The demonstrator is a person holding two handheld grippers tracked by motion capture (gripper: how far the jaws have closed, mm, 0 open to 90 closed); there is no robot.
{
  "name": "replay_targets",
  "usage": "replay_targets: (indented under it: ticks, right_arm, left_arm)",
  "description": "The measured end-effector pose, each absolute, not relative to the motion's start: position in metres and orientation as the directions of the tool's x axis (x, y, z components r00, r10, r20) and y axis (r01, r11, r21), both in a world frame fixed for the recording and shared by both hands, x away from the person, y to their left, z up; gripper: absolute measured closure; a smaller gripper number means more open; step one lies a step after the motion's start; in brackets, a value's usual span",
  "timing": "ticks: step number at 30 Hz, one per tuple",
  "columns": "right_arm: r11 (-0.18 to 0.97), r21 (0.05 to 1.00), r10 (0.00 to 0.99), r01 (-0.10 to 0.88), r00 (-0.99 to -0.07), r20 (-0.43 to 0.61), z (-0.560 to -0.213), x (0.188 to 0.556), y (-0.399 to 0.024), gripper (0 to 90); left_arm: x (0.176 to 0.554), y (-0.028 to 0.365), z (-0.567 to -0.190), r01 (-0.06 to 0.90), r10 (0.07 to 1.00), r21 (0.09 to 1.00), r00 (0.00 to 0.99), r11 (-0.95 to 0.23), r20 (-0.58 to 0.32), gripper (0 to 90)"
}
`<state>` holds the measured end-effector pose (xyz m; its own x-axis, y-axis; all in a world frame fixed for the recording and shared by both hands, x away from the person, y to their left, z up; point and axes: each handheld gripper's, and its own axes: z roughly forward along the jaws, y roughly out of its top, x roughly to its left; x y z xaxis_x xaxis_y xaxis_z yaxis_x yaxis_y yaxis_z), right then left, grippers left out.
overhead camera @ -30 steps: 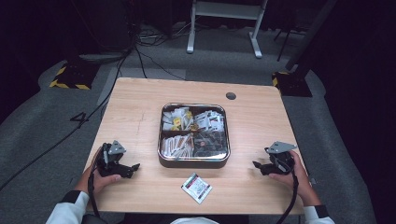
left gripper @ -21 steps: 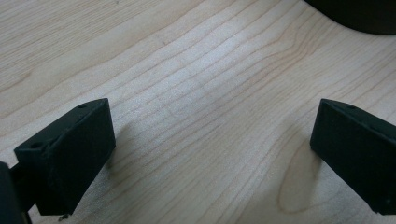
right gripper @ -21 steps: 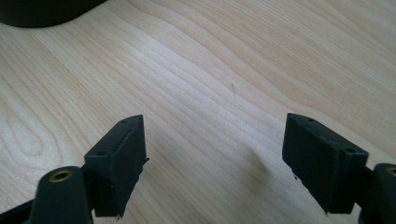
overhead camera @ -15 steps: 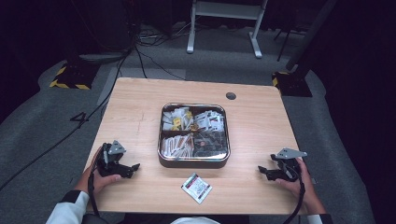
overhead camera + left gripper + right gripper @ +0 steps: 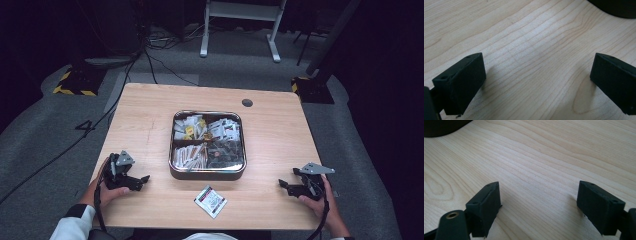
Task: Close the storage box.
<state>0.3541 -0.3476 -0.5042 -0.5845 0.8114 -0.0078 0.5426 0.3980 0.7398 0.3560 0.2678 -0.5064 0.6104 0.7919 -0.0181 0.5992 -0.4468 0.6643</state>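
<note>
We're low on the surface [image 5: 150,120] with both tools, and neither one carries anything. Our left gripper [image 5: 142,180] sits near the front left corner, hand wrapped around it, tips aimed to the right toward the packet [image 5: 210,201]. In the left gripper view [image 5: 536,82] the two black jaws stand wide apart with bare wood grain between them, and a dark curved edge shows at the top right corner.

Over on the other side, our right gripper [image 5: 284,185] rests near the front right edge, its grey three-cornered plate on top, tips pointing left. The right gripper view [image 5: 537,202] tells the same story: jaws spread wide, pale wood between them, a dark shape at the top left corner.

Between the two of us lies that small white packet with a red and dark print, flat on the surface near the front edge, turned at an angle. It sits just in front of the metal tray [image 5: 207,173], apart from it, and well apart from either gripper.

The tray itself stands in the middle of the surface, square with rounded corners, split into four compartments. Pale sachets fill three of them; the front right one holds darker ones. A small dark round cap [image 5: 247,103] sits behind the tray.
</note>
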Motion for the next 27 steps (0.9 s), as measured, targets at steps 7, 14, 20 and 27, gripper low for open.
replay_targets:
  ticks: [7,14,20,27]
  right_arm:
    - [0.393,0.739,0.816,0.548,-0.578,-0.006,-0.5042,0.3564,-0.3463,18.3]
    - [0.388,0.739,0.822,0.551,-0.570,-0.006,-0.5043,0.3581,-0.3454,18.0]
    - [0.388,0.739,0.821,0.551,-0.570,-0.006,-0.5043,0.3582,-0.3454,18.1]
    - [0.388,0.739,0.821,0.551,-0.570,-0.006,-0.5043,0.3582,-0.3453,18.0]
  left_arm:
    - [0.3551,0.2686,-0.5064,0.597,0.789,0.664,0.614,-0.451,-0.017,0.4]
    - [0.3549,0.2693,-0.5062,0.601,0.791,0.661,0.612,-0.449,-0.019,0.3]
    - [0.3555,0.2691,-0.5062,0.602,0.790,0.661,0.613,-0.449,-0.021,0.0]
    - [0.3552,0.2689,-0.5063,0.604,0.792,0.661,0.610,-0.446,-0.023,0.1]
